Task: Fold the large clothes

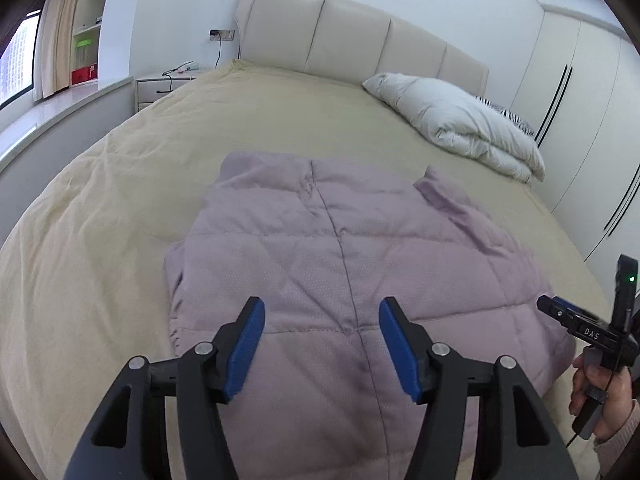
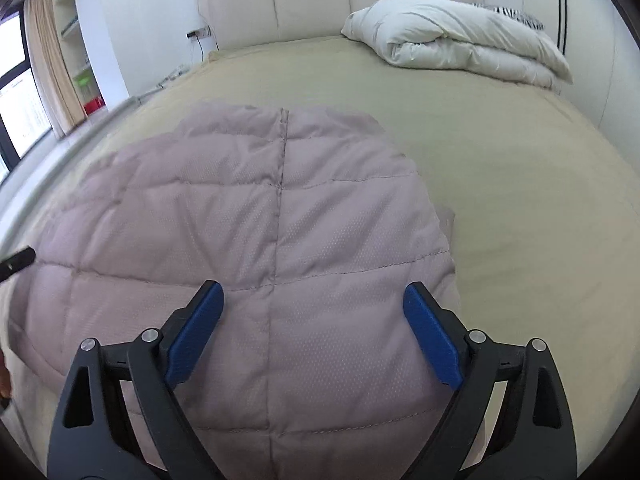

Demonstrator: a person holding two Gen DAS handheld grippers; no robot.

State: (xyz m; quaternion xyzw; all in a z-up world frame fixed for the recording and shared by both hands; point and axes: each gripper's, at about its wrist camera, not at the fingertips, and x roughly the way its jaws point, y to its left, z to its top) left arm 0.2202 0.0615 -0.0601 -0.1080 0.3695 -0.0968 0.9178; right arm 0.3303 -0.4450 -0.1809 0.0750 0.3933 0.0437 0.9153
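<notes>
On the far left, beyond the left gripper's fingers, open wall shelves [image 1: 86, 40] hold a green-lidded container [image 1: 85, 46] and below it a red box [image 1: 84, 74]; what is inside either is too small to tell. A bedside cabinet [image 1: 160, 88] stands next, its drawers closed, with a cable and small items on top.

The left gripper [image 1: 322, 312] hangs over the near part of the task's garment, a lilac quilted jacket [image 1: 320, 248] lying flat on the beige bedspread [image 1: 100, 220]. Its blue pads [image 1: 245, 354] stand well apart with nothing between them, clear of the cloth. The jacket's centre seam runs between the fingers, closer to the right one, and away toward the headboard [image 1: 340, 36]. Beyond the right finger a fold of the jacket stands up a little.

In the right wrist view the right gripper [image 2: 314, 300] also hovers above the jacket [image 2: 240, 220], pads [image 2: 434, 342] spread wide and empty. The centre seam passes between its fingers, and the jacket's right edge lies just under and beyond the right finger. In the left wrist view this gripper [image 1: 560, 314] appears at the right edge, held by a hand [image 1: 600, 392].

Far beyond the right fingers, a folded white duvet [image 2: 460, 40] rests by the headboard, a striped item [image 2: 516, 14] behind it.
</notes>
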